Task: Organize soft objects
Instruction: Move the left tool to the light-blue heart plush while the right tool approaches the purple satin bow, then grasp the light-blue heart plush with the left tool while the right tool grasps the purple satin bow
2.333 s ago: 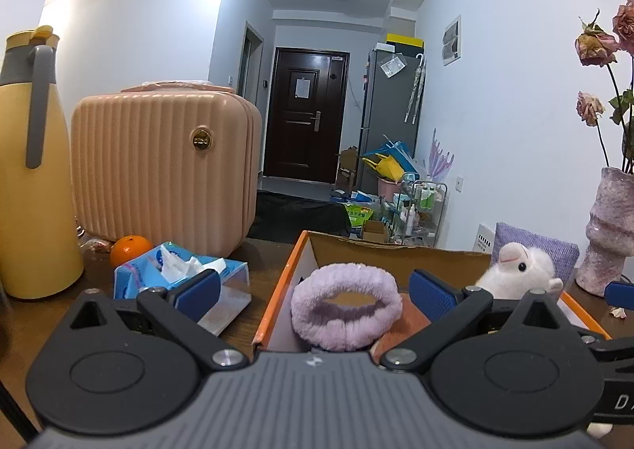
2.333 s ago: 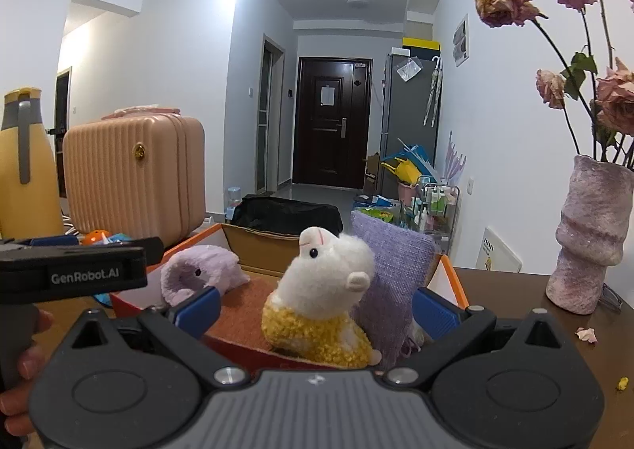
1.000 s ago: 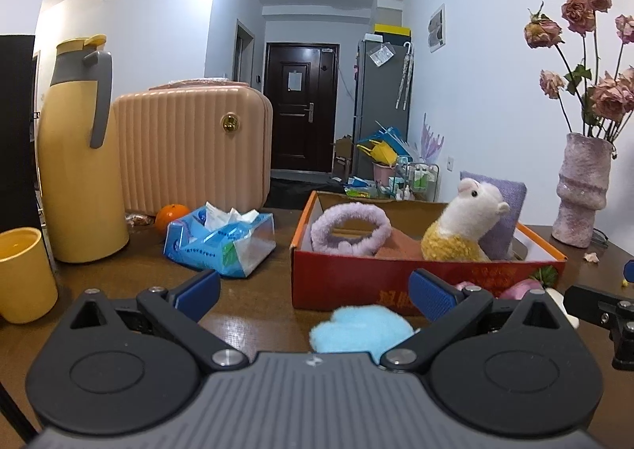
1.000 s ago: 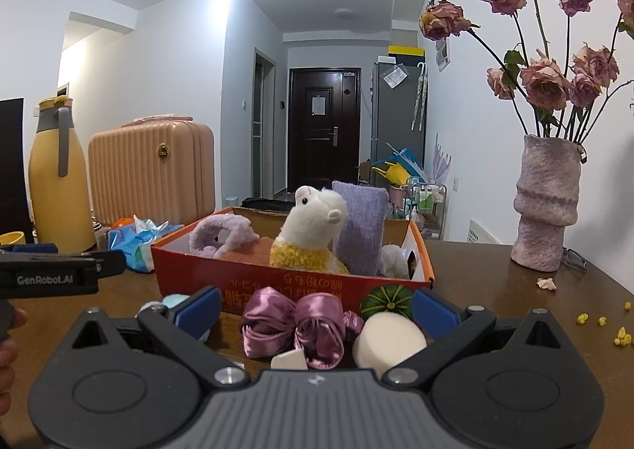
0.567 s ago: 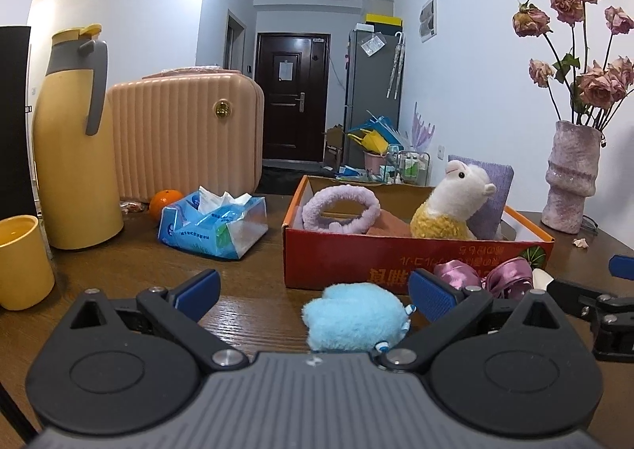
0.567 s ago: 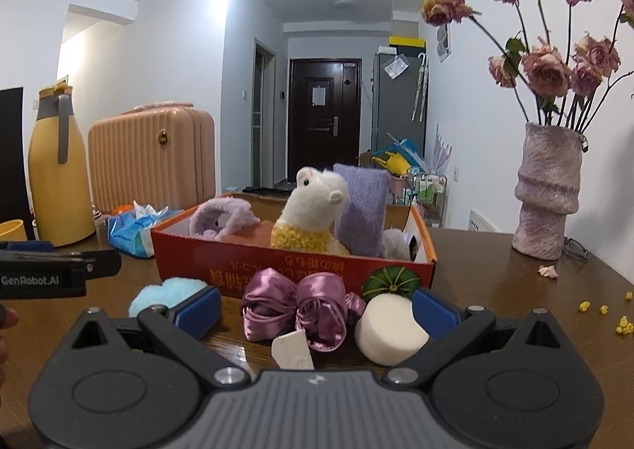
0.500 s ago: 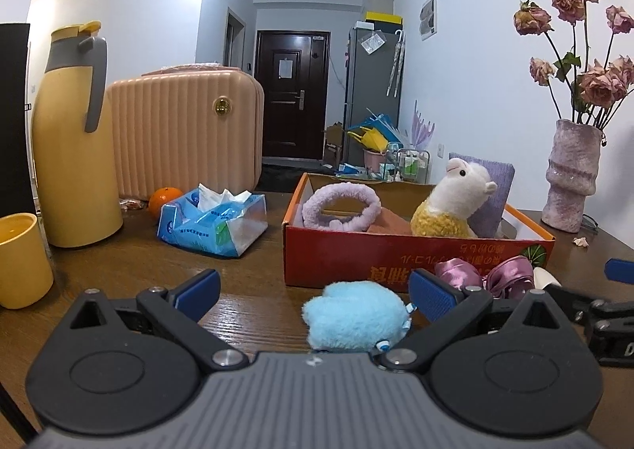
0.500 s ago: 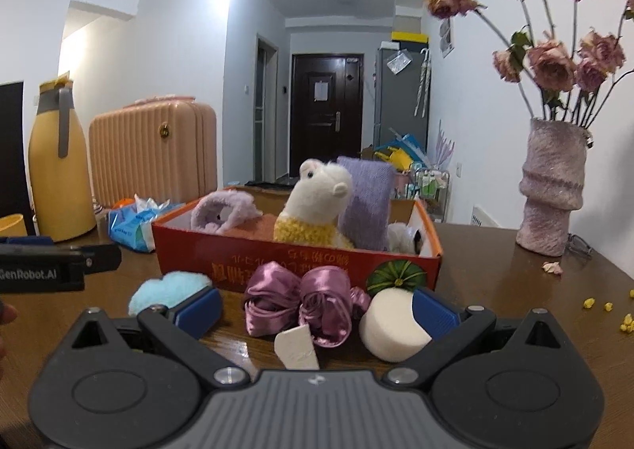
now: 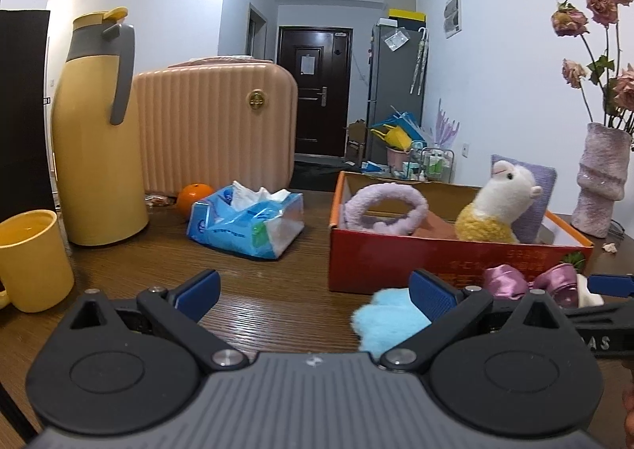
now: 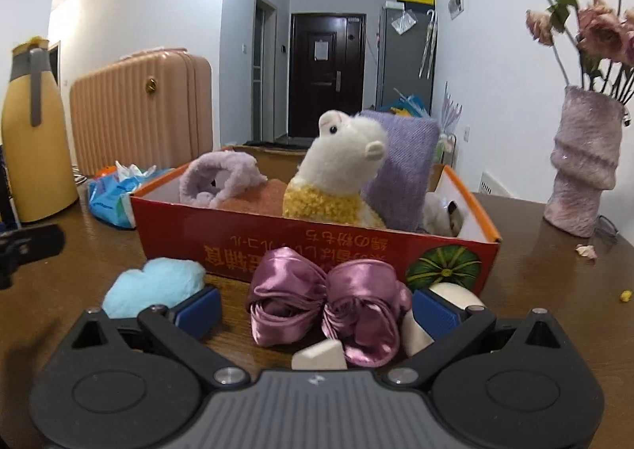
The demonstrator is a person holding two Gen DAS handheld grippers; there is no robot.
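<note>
Between our right gripper's [image 10: 313, 308] parted fingers lies the purple satin bow [image 10: 327, 304] on the bench [image 10: 554, 290], just before the red box [image 10: 309, 251]; we should close squarely on its knot. Our left gripper [image 9: 313, 292], also spread and empty, alone shows the yellow mug [image 9: 31, 258].

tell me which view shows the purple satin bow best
The right wrist view: the purple satin bow lies whole between the open fingers. The left wrist view catches only parts of it behind its own finger.
</note>
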